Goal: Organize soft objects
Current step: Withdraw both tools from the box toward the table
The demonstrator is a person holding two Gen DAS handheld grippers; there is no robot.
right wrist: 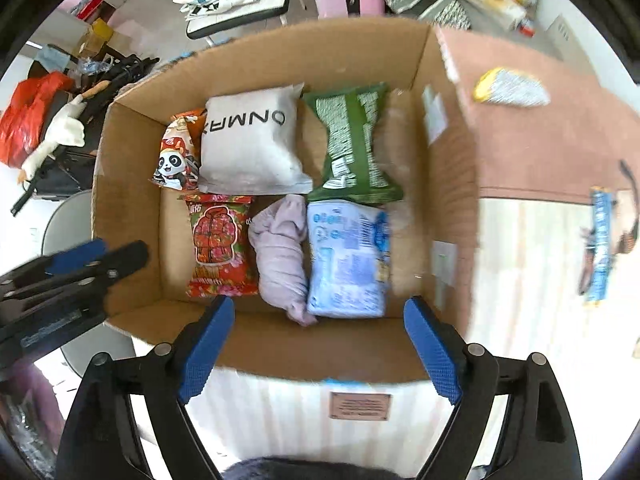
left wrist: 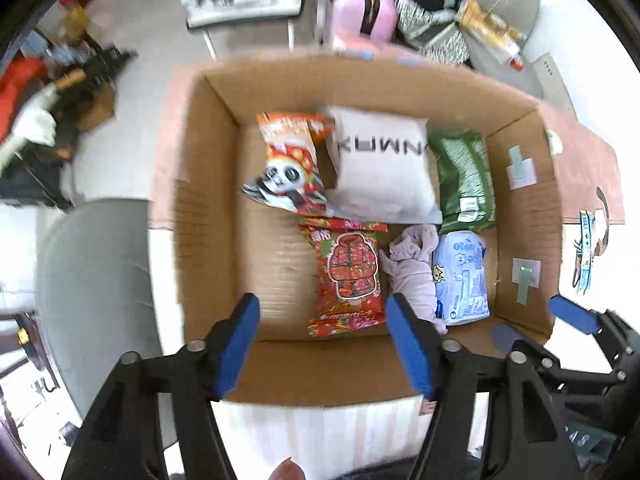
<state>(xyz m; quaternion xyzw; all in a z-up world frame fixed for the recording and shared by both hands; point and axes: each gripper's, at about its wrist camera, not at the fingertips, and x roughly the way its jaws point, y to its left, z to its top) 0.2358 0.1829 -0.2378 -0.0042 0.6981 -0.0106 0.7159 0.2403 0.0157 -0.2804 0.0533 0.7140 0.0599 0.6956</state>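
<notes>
An open cardboard box point(left wrist: 208, 160) holds several soft packs. At the back lie a panda snack bag point(left wrist: 288, 164), a white cushion-like bag point(left wrist: 380, 168) and a green pack point(left wrist: 464, 176). In front lie a red packet with a jacket picture point(left wrist: 348, 276), a crumpled lilac cloth point(left wrist: 412, 268) and a light blue pack point(left wrist: 460, 280). My left gripper point(left wrist: 322, 308) hangs open above the box's near wall, over the red packet, holding nothing. My right gripper point(right wrist: 320, 306) stands wide open above the lilac cloth point(right wrist: 280, 248) and the blue pack point(right wrist: 348, 256), empty too.
The box sits on a white striped surface point(right wrist: 520, 280) beside a pinkish-brown mat point(right wrist: 540, 140). A yellow-and-white packet point(right wrist: 512, 88) and a blue strip pack point(right wrist: 600, 248) lie to the right. A grey chair seat point(left wrist: 92, 280) is at the left, with floor clutter beyond.
</notes>
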